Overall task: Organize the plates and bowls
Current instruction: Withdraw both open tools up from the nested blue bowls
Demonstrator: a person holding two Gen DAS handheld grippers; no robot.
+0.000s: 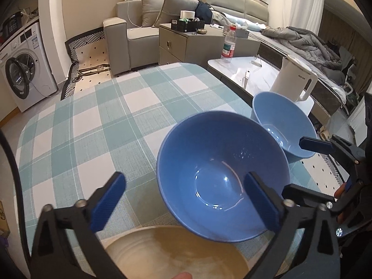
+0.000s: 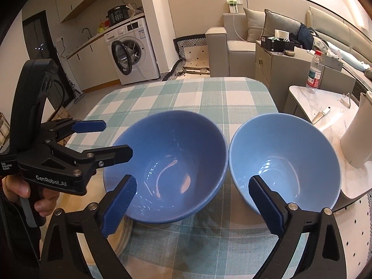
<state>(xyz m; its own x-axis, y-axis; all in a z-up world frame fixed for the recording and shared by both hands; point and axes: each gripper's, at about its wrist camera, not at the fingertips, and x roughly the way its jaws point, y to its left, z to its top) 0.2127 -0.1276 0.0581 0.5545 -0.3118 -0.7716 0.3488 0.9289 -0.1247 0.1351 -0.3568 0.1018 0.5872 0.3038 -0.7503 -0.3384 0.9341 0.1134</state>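
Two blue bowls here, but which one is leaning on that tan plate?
The darker blue bowl, the one on the left in the right wrist view. It sits tilted, its edge propped on the tan plate. The lighter blue bowl stands beside it on the checked tablecloth.

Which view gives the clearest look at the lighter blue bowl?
The right wrist view. There the lighter blue bowl sits near the centre, its whole rim and inside visible, beside the darker bowl. The left wrist view shows it only off to the right, partly hidden behind the darker bowl.

You're in a small home: washing machine (image 2: 130,51), sofa (image 1: 130,34), checked tablecloth (image 1: 97,121), kettle (image 1: 294,79) beside it.
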